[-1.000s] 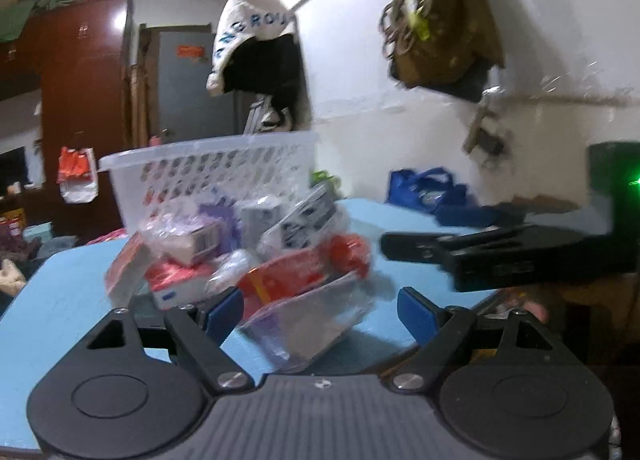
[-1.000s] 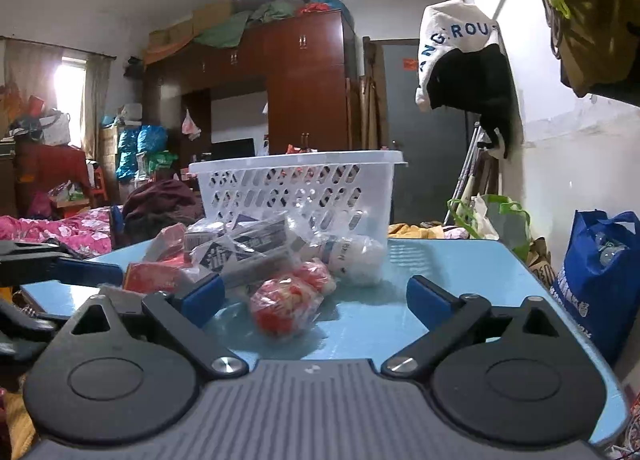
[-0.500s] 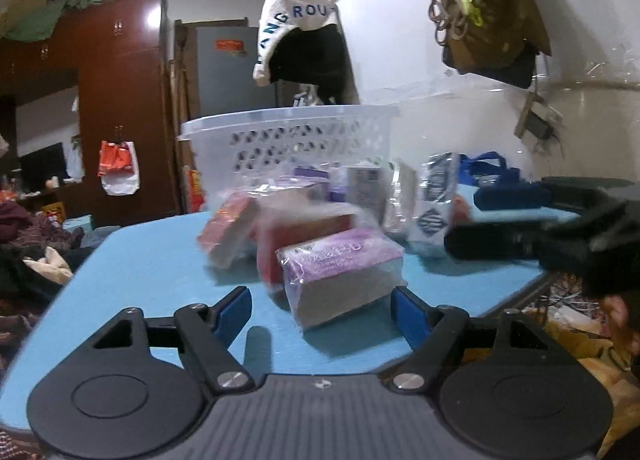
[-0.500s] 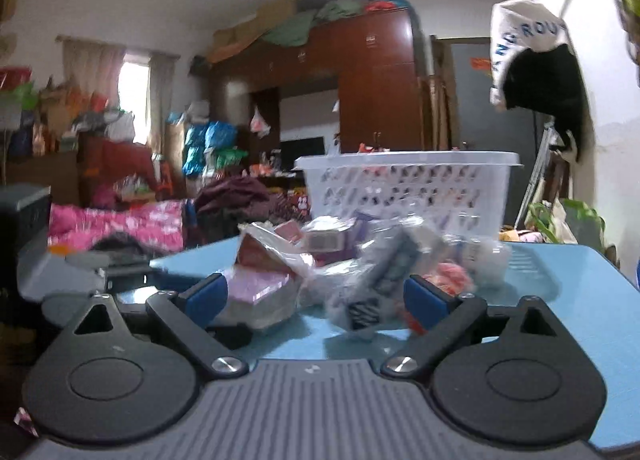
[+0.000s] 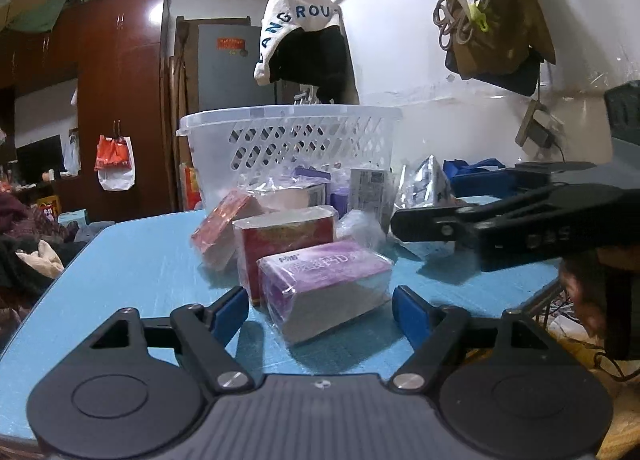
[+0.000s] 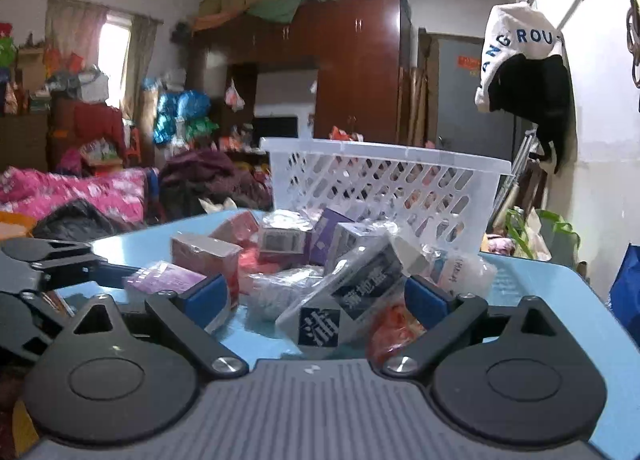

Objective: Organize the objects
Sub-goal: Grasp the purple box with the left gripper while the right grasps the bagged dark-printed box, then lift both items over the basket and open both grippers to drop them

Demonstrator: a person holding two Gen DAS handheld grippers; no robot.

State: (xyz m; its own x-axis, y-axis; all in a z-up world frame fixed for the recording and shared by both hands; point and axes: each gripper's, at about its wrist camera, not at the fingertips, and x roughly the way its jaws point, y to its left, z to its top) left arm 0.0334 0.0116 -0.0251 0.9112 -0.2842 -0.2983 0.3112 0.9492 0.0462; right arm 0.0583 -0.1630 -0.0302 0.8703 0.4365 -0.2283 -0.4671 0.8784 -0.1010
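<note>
Left gripper (image 5: 320, 306) low over the blue tabletop (image 5: 140, 272), fingers apart after just widening, flanking the purple wrapped box (image 5: 324, 280), seemingly without touching. Right gripper (image 6: 316, 300) spread around a dark-labelled packet (image 6: 344, 304), contact unclear. Remaining packets heaped before the white basket (image 5: 292, 139).

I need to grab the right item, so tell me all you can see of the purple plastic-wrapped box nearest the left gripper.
The purple plastic-wrapped box is rectangular, with a purple top bearing white print and pale sides under glossy clear film. It lies flat on the blue table, leaning against a red wrapped box behind, between the open left gripper pads, untouched.
</note>
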